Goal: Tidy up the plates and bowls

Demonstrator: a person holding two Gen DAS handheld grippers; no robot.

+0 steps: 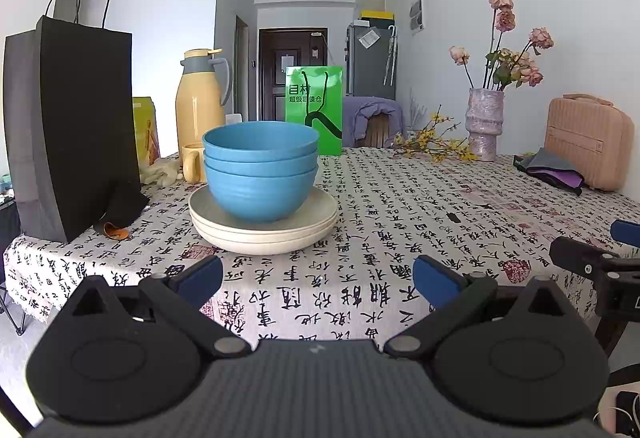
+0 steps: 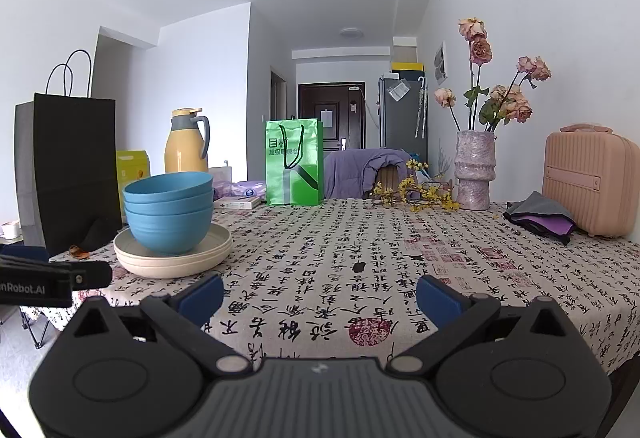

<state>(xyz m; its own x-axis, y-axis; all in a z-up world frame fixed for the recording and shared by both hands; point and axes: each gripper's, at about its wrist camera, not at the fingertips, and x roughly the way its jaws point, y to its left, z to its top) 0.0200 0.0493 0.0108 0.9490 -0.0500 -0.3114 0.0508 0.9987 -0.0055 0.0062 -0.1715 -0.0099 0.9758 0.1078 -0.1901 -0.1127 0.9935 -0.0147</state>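
Three nested blue bowls (image 1: pixel 260 173) stand on a stack of cream plates (image 1: pixel 264 230) on the left part of the table; the stack also shows in the right wrist view, bowls (image 2: pixel 170 215) on plates (image 2: pixel 174 258). My left gripper (image 1: pixel 318 280) is open and empty, at the table's near edge just in front of the stack. My right gripper (image 2: pixel 320 296) is open and empty, at the near edge to the right of the stack. The right gripper's side shows at the left view's right edge (image 1: pixel 600 266).
A black paper bag (image 1: pixel 68 129) stands left of the stack, with a yellow thermos (image 1: pixel 200 105) and mug (image 1: pixel 192 161) behind. A green bag (image 1: pixel 314 109), a vase of flowers (image 1: pixel 484 125), a pink case (image 1: pixel 586 141) and folded cloth (image 1: pixel 554 167) stand at the back and right.
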